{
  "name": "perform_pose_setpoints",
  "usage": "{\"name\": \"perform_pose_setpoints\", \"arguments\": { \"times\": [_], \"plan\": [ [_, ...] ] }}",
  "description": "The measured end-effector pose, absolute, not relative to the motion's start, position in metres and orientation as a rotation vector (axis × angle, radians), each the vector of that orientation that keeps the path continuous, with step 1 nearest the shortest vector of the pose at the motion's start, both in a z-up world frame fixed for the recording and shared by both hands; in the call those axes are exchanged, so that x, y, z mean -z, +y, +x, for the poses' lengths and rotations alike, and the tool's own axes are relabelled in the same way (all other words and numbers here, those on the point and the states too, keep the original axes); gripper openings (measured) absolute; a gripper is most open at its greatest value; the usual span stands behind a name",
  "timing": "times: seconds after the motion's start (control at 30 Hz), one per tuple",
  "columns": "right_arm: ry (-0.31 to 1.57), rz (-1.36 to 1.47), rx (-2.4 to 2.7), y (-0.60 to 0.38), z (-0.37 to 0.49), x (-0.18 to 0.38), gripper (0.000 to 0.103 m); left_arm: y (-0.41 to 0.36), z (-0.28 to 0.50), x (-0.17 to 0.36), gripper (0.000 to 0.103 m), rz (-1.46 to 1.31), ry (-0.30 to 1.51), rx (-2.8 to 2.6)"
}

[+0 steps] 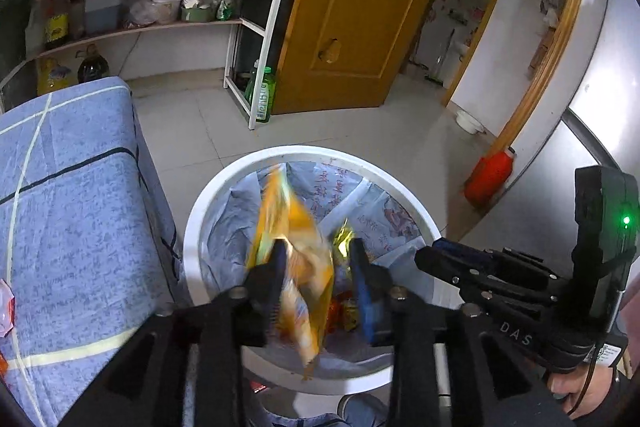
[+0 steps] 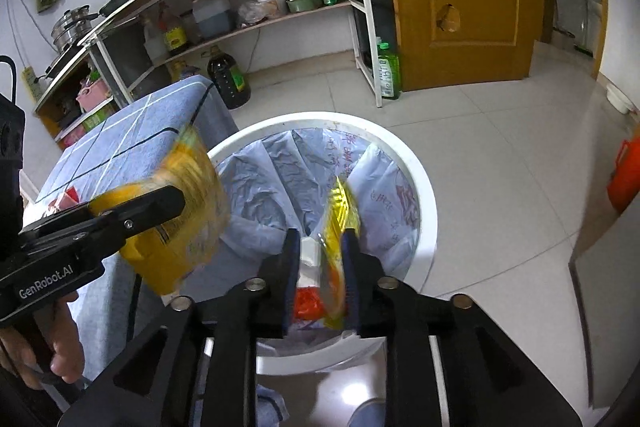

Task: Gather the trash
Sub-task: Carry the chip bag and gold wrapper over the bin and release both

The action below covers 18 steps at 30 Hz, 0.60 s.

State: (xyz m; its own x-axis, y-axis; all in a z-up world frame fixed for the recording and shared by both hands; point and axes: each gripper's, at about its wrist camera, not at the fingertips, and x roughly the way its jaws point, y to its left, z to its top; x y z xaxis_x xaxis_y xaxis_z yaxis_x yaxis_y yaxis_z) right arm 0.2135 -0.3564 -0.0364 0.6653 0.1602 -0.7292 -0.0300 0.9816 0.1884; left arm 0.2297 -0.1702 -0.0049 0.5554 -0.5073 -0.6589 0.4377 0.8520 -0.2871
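Note:
A white round trash bin (image 1: 208,211) lined with a pale blue plastic bag stands on the floor under both grippers. My left gripper (image 1: 320,255) is open over it. A blurred orange snack bag (image 1: 296,227) hangs loose between its jaws, against the left finger. In the right wrist view the same orange bag (image 2: 188,211) sits beside the left gripper's finger (image 2: 160,203) at the bin's rim (image 2: 420,179). My right gripper (image 2: 320,247) is open too, with a blurred yellow wrapper (image 2: 338,227) slipping along its right finger. Red and white packets (image 2: 308,287) lie in the bin.
A stool or table under a blue checked cloth (image 1: 72,187) stands against the bin's left side. Behind it are a white shelf rack (image 1: 276,27) with bottles, a green bottle (image 1: 266,95), an orange door (image 1: 352,27) and a red flask (image 1: 490,179). Grey floor tiles lie between.

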Motion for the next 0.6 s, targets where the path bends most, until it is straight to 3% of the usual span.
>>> {"name": "perform_pose_setpoints", "arguments": {
  "times": [0.6],
  "plan": [
    [0.693, 0.152, -0.229, -0.323, 0.192, -0.009, 0.024, -0.12, 0.201, -0.029, 0.046, -0.143, 0.705, 0.502]
  ]
}}
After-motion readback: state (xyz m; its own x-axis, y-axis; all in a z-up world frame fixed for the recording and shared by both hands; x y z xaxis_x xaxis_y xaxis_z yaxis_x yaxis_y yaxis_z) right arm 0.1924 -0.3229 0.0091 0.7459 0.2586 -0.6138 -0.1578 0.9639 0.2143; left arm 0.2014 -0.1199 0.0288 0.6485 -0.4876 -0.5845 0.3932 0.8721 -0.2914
